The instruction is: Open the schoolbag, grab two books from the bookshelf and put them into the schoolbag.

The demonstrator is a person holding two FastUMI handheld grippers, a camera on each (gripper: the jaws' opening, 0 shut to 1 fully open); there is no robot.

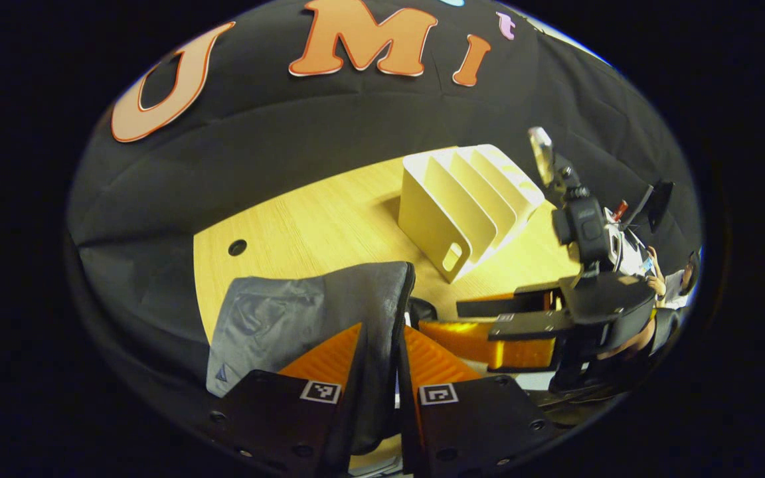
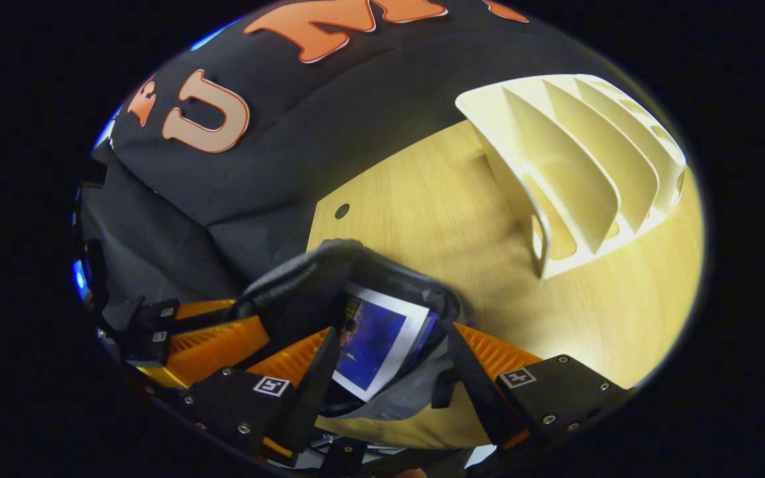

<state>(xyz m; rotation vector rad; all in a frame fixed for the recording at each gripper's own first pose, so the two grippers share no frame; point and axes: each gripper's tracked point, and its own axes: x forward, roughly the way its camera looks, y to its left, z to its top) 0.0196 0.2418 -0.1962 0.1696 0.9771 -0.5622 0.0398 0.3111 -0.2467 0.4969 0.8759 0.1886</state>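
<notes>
Pale wooden table [image 1: 329,219] (one round hole), with grey schoolbag [image 1: 303,318] and cream bookshelf [image 1: 469,199].

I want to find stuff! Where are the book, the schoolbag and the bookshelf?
book [image 2: 376,345]: right gripper view, on its blue cover.
schoolbag [image 1: 269,325]: left gripper view, on its grey flap.
bookshelf [image 2: 582,179]: right gripper view, on a divider.

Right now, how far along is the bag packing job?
Mostly done, it seems. The grey fabric schoolbag is open, and the cream slotted bookshelf looks empty. A blue-covered book sits in the bag's mouth between the right gripper fingers. The left gripper pinches the bag's edge. A second book can't be confirmed.
</notes>
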